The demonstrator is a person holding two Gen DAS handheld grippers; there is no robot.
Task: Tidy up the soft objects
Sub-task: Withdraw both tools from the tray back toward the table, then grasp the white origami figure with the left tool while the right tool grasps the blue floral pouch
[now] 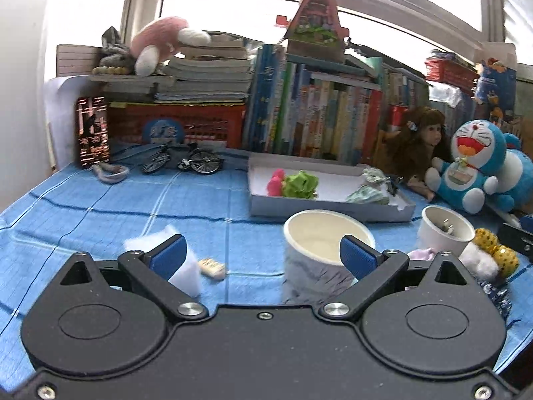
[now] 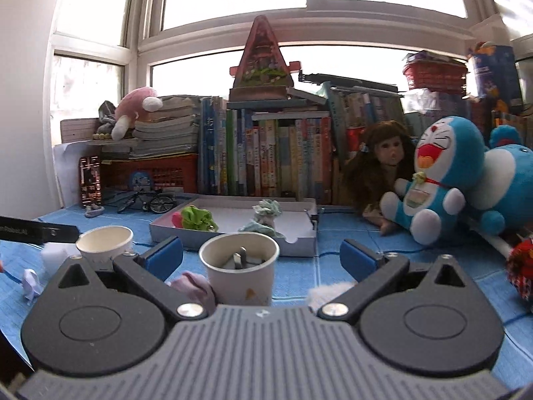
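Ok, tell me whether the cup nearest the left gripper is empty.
Empty: the cup stands upright, and its pale inside shows nothing.

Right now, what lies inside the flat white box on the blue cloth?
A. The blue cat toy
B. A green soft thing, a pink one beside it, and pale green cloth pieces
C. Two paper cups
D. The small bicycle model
B: the flat white box holds a green soft thing with a pink one beside it and pale green cloth pieces; the other things sit outside it.
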